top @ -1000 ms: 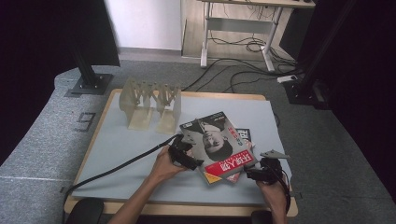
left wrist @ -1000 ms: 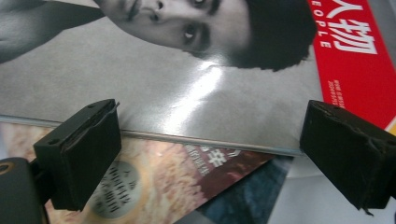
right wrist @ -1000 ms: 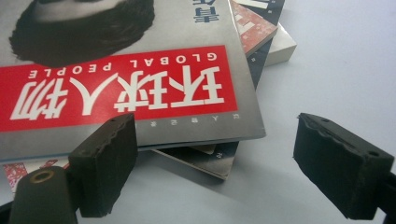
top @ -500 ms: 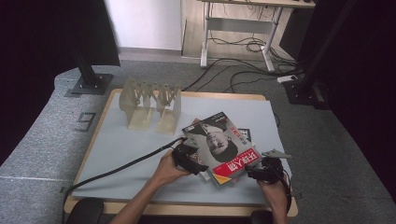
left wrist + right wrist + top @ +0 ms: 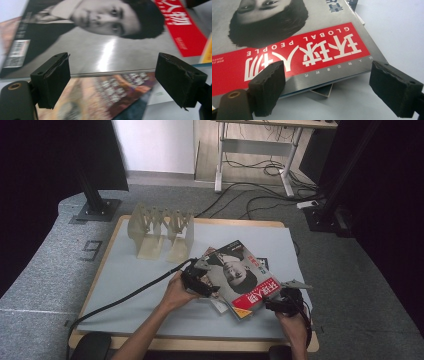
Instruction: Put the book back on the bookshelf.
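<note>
A glossy magazine [image 5: 239, 276] with a portrait and a red title band lies on top of a loose pile of magazines [image 5: 220, 304] on the grey mat. My left gripper [image 5: 199, 281] sits at its left edge. In the left gripper view, my left gripper [image 5: 113, 75] stands open; its jaws have just been closing a little, with the cover's edge [image 5: 105, 73] running across the gap and no pad pressing on it. My right gripper [image 5: 281, 303] is at the pile's near right corner. There, my right gripper [image 5: 334, 77] is open, and the red band [image 5: 299, 53] lies just beyond the jaws.
A pale slotted rack [image 5: 161, 233] stands at the back left of the grey mat [image 5: 130, 275]. The wooden table edge [image 5: 200, 344] runs along the front. A black cable [image 5: 125, 295] trails left from my left gripper. Desk legs and cables [image 5: 260, 170] lie on the floor behind.
My left gripper nudged toward the top magazine's edge and rose slightly, and the cover shifted a touch. The right gripper has stayed put.
</note>
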`<state>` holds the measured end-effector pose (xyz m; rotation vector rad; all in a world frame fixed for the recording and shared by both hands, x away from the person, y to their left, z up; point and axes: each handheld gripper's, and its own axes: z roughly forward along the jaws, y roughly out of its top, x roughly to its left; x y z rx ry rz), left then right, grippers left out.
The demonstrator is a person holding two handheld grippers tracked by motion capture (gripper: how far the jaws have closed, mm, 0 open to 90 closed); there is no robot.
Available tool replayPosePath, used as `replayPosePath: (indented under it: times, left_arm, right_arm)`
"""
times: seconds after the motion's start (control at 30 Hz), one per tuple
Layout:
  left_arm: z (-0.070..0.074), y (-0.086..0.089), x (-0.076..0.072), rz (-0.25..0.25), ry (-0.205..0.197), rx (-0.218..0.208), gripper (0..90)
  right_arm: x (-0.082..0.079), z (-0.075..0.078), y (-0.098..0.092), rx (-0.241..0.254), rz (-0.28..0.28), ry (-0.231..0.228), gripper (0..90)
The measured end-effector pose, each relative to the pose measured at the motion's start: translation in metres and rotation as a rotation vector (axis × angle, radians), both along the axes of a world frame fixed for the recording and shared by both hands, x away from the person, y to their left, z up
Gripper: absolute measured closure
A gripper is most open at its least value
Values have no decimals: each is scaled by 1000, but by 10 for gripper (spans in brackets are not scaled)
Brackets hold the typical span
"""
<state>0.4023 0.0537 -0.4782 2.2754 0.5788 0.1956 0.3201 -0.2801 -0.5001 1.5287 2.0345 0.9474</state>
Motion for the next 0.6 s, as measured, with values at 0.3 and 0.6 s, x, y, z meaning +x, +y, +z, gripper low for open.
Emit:
replayPosePath:
  times: [0.3,0.6]
  left_arm:
    - [-2,5,9,30,-13,47,133]
    - [-8,13,9,39,19,24,132]
  right_arm:
    - [18,5,7,-31,10,-4,91]
    - [53,11,19,-22,62,-10,60]
